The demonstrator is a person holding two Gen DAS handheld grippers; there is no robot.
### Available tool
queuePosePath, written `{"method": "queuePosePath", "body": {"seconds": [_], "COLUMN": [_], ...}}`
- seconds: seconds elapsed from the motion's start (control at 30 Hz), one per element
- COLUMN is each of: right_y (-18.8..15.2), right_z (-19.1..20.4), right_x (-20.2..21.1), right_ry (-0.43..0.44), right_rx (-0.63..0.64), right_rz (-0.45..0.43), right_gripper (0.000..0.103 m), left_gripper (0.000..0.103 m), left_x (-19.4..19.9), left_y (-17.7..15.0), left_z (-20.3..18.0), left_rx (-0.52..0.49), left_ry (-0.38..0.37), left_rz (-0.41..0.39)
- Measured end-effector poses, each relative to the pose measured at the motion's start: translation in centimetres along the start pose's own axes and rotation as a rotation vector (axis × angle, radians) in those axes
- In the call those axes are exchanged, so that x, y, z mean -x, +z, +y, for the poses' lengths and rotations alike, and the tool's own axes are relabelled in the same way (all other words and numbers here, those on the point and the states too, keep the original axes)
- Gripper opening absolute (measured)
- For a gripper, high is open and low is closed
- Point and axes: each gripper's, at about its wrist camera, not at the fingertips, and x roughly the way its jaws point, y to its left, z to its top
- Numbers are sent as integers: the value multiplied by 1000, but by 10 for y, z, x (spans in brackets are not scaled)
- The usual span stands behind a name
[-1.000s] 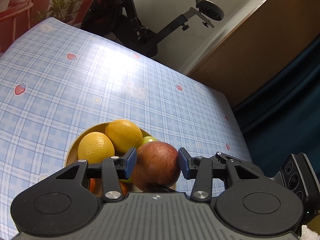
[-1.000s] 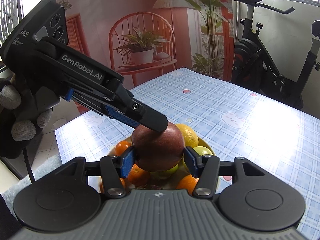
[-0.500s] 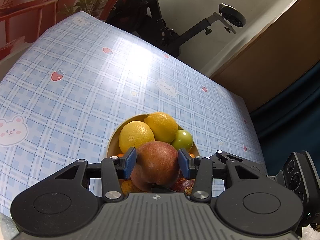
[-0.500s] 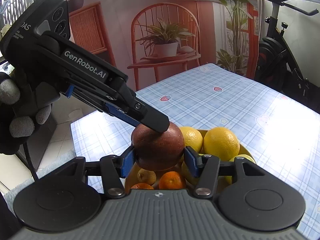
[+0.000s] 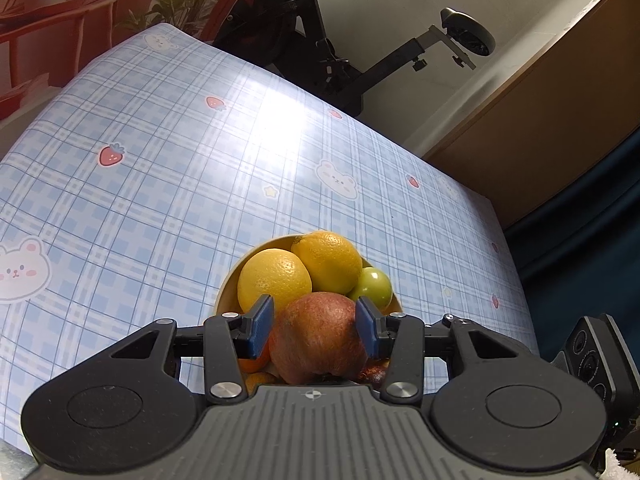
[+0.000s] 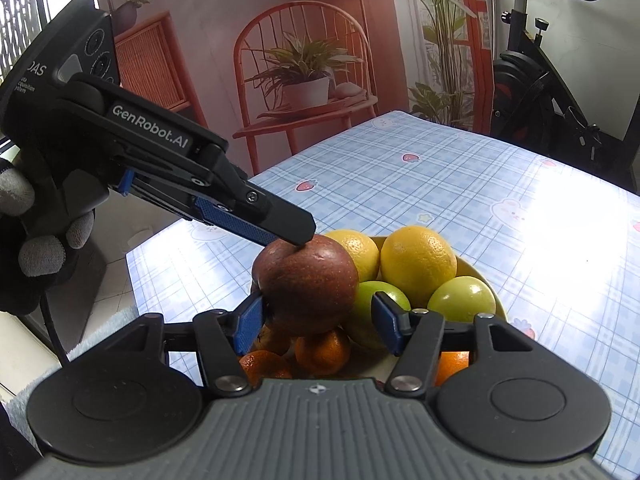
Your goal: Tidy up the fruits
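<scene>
A red apple (image 5: 318, 334) hangs just above a yellow bowl (image 5: 227, 289) of fruit. My left gripper (image 5: 314, 330) is shut on it, both blue pads against its sides. In the right wrist view the left gripper's upper finger (image 6: 256, 216) lies on top of the apple (image 6: 308, 284). My right gripper (image 6: 318, 324) also has the apple between its fingers, and its jaws are opening: the right pad (image 6: 386, 322) stands clear of the fruit. The bowl (image 6: 482, 276) holds two yellow citrus fruits (image 6: 418, 266), green apples (image 6: 460, 300) and small oranges (image 6: 322, 350).
The bowl sits near the front edge of a table under a blue checked cloth (image 5: 180, 184). An exercise bike (image 5: 320, 60) stands beyond the far edge. A gloved hand (image 6: 36, 248) holds the left gripper. An orange chair with a potted plant (image 6: 304, 80) stands behind.
The right gripper's jaws have spread, and its right pad has come off the apple. Both grippers and the apple have sunk a little closer to the fruit in the bowl.
</scene>
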Motion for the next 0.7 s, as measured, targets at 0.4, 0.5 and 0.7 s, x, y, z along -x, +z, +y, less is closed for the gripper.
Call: {"method": "queuePosePath", "body": {"seconds": [0.4, 0.5, 0.7], "right_y": [1, 2, 6], "right_z": [-1, -2, -5], "right_x": [11, 19, 56], "right_ry": [-24, -48, -169], "right_rx": [-55, -83, -150], "right_rz": [-12, -37, -141], "right_gripper": [66, 70, 85], "left_gripper": [60, 65, 78], "left_x": [20, 25, 50], "left_y": [-4, -6, -15], "left_z": [-4, -11, -43], "left_rx": [-61, -86, -225], "left_ry": [51, 72, 209], "left_rz": [-71, -104, -228]}}
